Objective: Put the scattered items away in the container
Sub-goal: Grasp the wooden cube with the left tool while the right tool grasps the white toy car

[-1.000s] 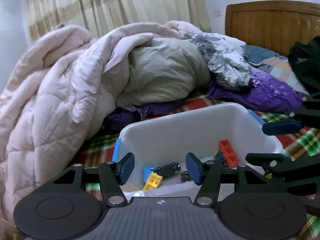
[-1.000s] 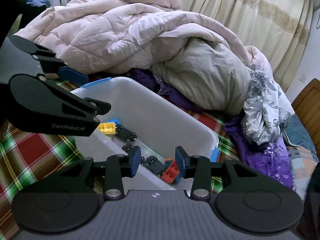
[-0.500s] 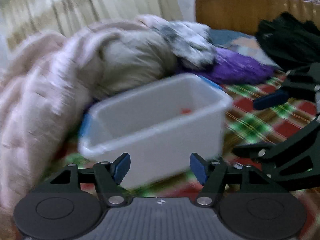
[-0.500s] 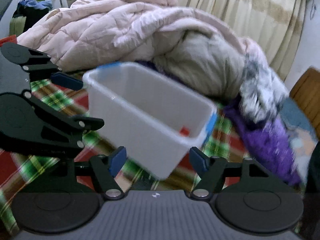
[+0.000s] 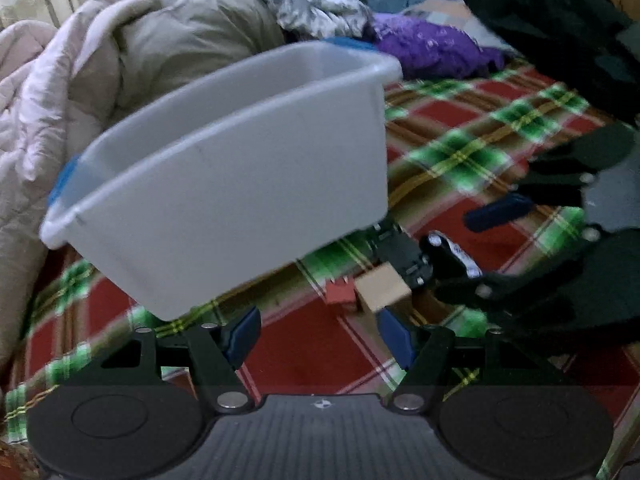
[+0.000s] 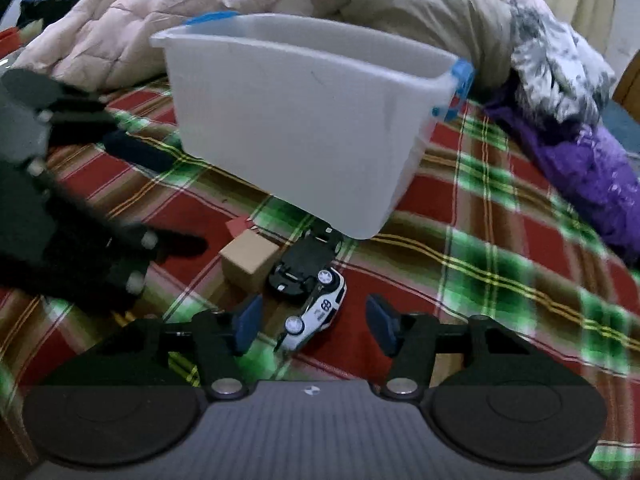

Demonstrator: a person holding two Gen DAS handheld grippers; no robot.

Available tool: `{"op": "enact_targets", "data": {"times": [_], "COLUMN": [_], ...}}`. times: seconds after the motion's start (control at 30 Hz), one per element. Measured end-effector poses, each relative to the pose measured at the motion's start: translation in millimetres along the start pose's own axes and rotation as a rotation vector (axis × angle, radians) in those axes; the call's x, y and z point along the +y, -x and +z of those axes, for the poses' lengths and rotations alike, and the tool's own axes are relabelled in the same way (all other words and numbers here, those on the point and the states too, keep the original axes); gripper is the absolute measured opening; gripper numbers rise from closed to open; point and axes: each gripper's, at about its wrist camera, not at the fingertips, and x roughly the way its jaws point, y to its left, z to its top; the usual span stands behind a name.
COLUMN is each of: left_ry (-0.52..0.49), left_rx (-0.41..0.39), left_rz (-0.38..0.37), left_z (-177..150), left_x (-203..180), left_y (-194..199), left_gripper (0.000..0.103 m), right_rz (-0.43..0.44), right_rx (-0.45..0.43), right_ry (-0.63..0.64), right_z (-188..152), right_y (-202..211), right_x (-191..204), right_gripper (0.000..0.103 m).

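A white plastic bin (image 5: 224,184) (image 6: 300,120) with blue handles stands on the plaid bedspread; its inside is hidden from this low angle. In front of it lie a white toy car (image 6: 316,310) (image 5: 452,254), an upturned black toy car (image 6: 304,264) (image 5: 400,252), a tan block (image 6: 250,258) (image 5: 384,292) and a small red piece (image 6: 238,226) (image 5: 340,294). My right gripper (image 6: 314,323) hovers low over the white car; its jaws are closing with the car between them, pads not touching it. My left gripper (image 5: 319,336) is open with nothing between its fingers, the tan block just beyond its right finger.
A heap of pink and beige quilts (image 5: 120,60) rises behind the bin. Purple cloth (image 6: 580,160) and grey patterned cloth (image 6: 552,60) lie to the right, dark clothing (image 5: 560,32) at the far right by a wooden headboard. Each gripper appears in the other's view.
Both grippers have dropped from above the bin to just over the bedspread in front of it. The toys on the spread have come into view. The right jaws stand wider than a second ago.
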Motion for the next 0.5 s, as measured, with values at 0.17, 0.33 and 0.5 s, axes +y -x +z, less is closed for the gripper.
{"op": "enact_targets", "data": {"times": [0.17, 0.33, 0.5], "left_ry": [-0.003, -0.016, 0.009], "left_rx": [0.029, 0.030, 0.009], "left_rz": [-0.037, -0.043, 0.000], "left_z": [-4.0, 3.3, 13.2], "left_x": [-8.7, -22.7, -25.1], "left_y": [-14.2, -23.9, -31.9], "left_gripper": [0.069, 0.069, 0.069], "right_rz": [-0.005, -0.021, -0.020], "right_rx": [0.015, 0.014, 0.002], "right_ry": [-0.027, 0.021, 0.030], "right_z": [-8.4, -19.9, -27.8], "right_y": [-14.6, -3.3, 0.9], "right_x": [-7.4, -14.9, -18.5], "right_gripper": [0.028, 0.025, 0.025]}}
